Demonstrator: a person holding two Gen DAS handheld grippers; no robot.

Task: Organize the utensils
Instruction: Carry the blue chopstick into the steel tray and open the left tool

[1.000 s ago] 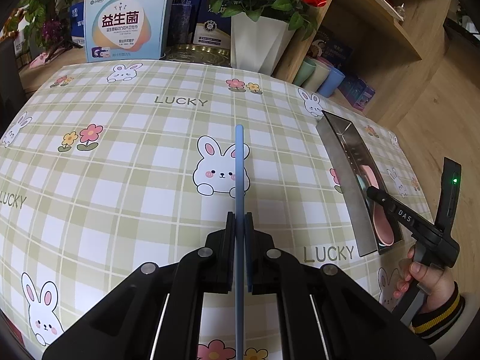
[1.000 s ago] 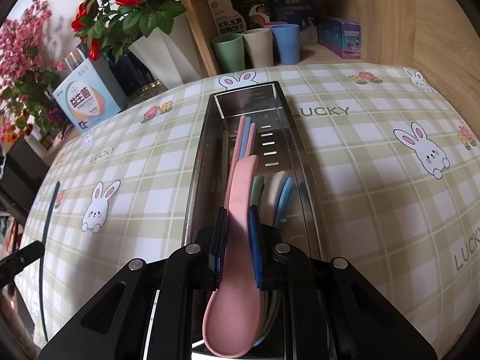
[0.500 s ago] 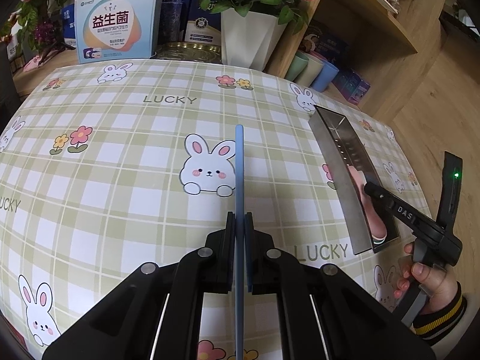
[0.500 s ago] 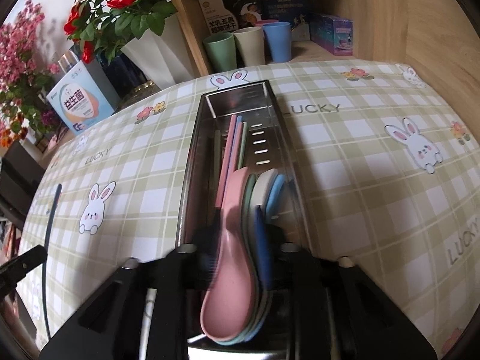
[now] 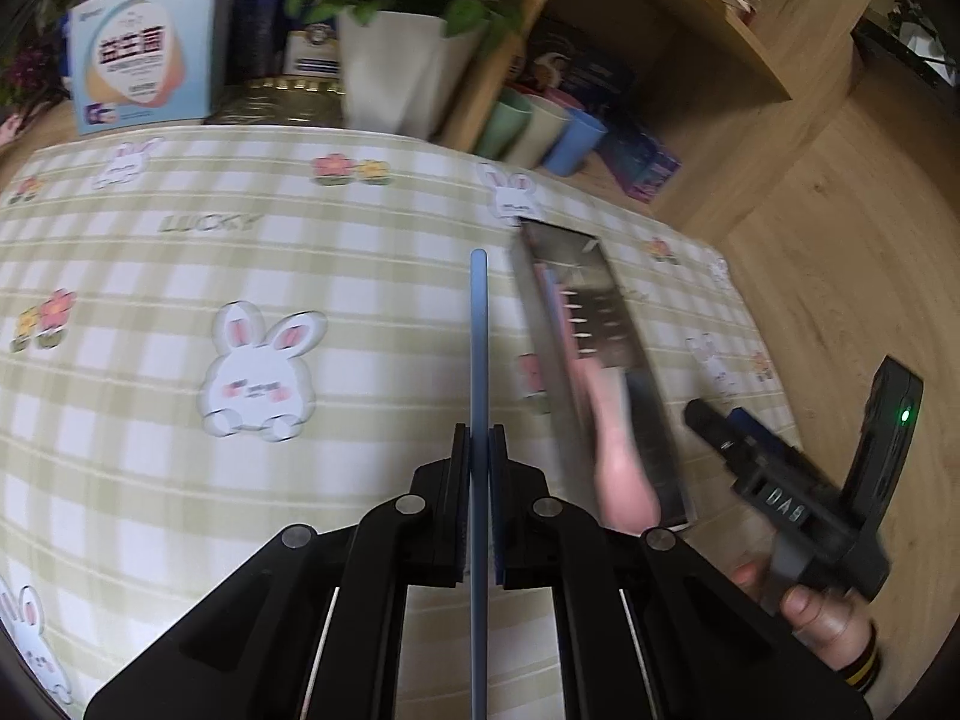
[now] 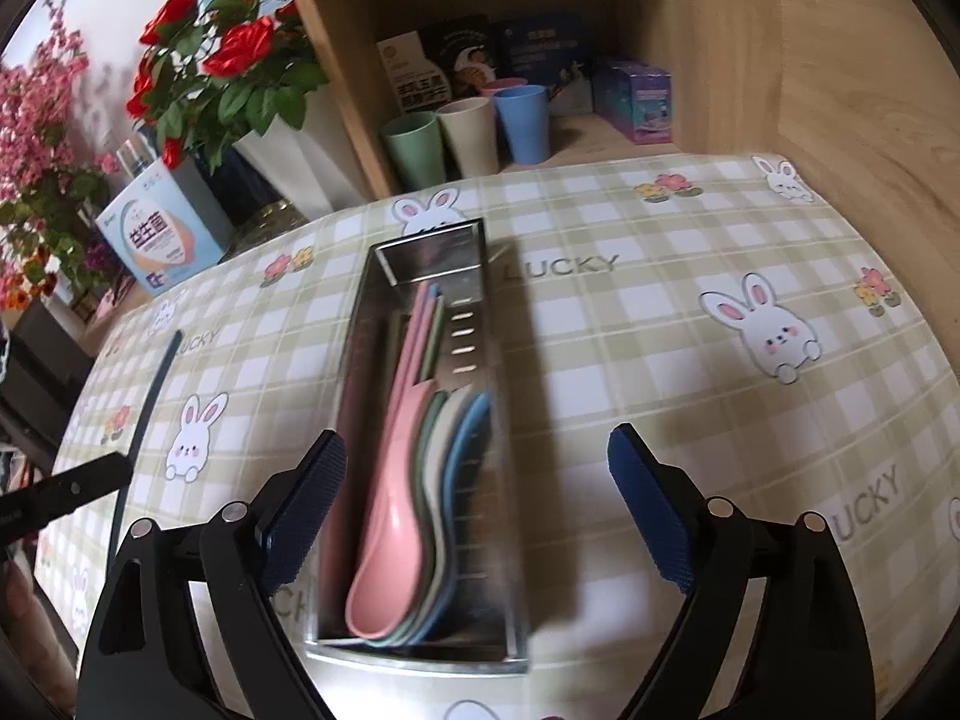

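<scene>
Right wrist: fingers wide apart, tilted down over metal tray.

Spoons lie nested in the tray, apparently just right of the chopstick.

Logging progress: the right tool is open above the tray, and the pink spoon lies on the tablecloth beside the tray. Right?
Not quite. The right wrist view shows the pink spoon lying inside the tray, on top of the other spoons, not on the tablecloth. The right tool is open above it.
</scene>
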